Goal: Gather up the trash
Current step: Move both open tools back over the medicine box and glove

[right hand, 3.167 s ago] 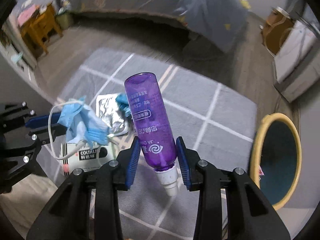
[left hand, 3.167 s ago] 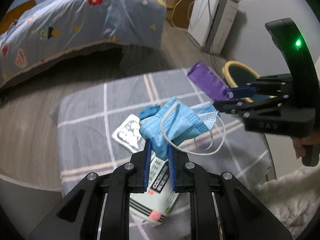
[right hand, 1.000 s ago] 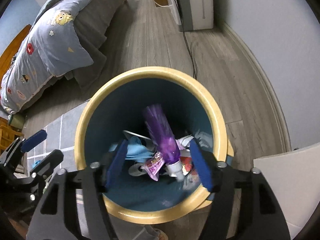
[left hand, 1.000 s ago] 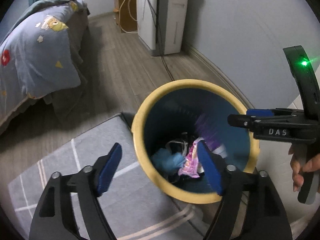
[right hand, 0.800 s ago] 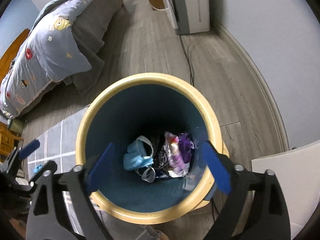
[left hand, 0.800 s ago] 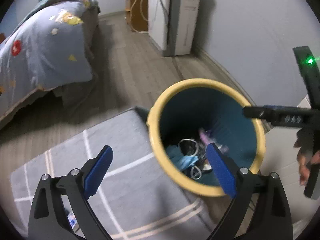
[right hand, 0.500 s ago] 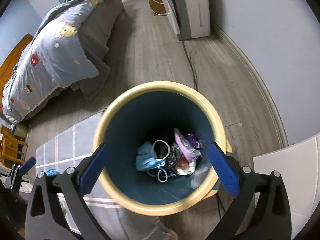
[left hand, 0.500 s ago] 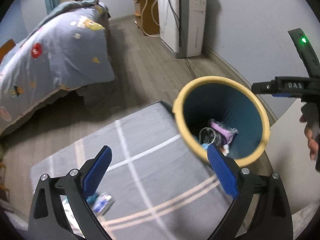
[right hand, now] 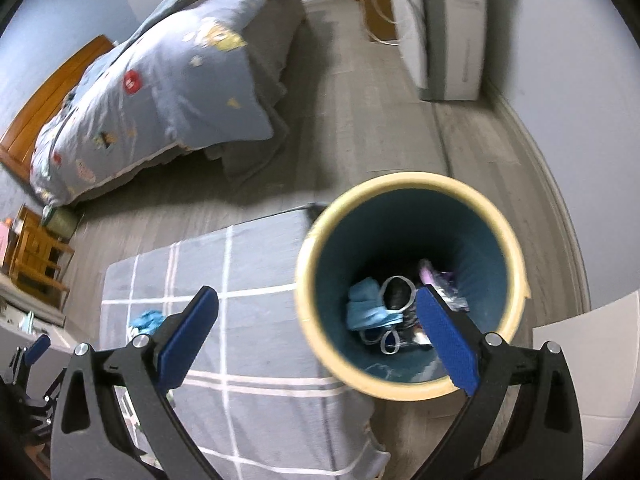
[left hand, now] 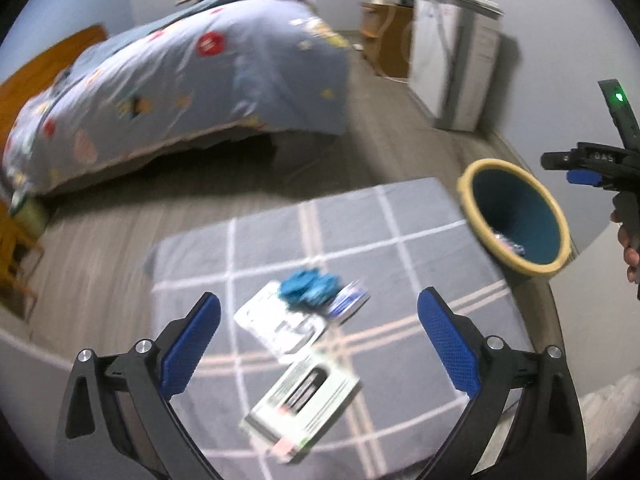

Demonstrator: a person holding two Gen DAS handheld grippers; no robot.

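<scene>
While the bed (left hand: pixel 192 80) fills the upper left of both views, the work lies lower: a grey checked rug (left hand: pixel 420 248) spreads across the middle of the left wrist view, and the yellow-rimmed bin (right hand: pixel 412 184) stands at the rug's corner, centre right in the right wrist view. Inside the bin lie a blue face mask (right hand: pixel 366 312) and a purple bottle (right hand: pixel 434 278), so that part of the collecting looks done.

What remains sits on the rug in the lower centre of the left wrist view, blurred: a white box (left hand: pixel 304 404) nearest the camera, a silvery flat pack (left hand: pixel 276 328) beyond it, a crumpled blue scrap (left hand: pixel 308 290) at its far edge, and a small purple-and-white wrapper (left hand: pixel 348 304) just beside that.

The left gripper (left hand: pixel 318 344) has its jaws spread wide with nothing between them, as does the right gripper (right hand: pixel 316 340) over the bin's near side.

The step in hand, as I judge it, is going back for the next pieces. To do it well, come down steeply over one item per gripper, take the box across its narrow sides, and pinch the scrap at its raised bunch. The flat pack probably needs a jaw slid under one edge.
</scene>
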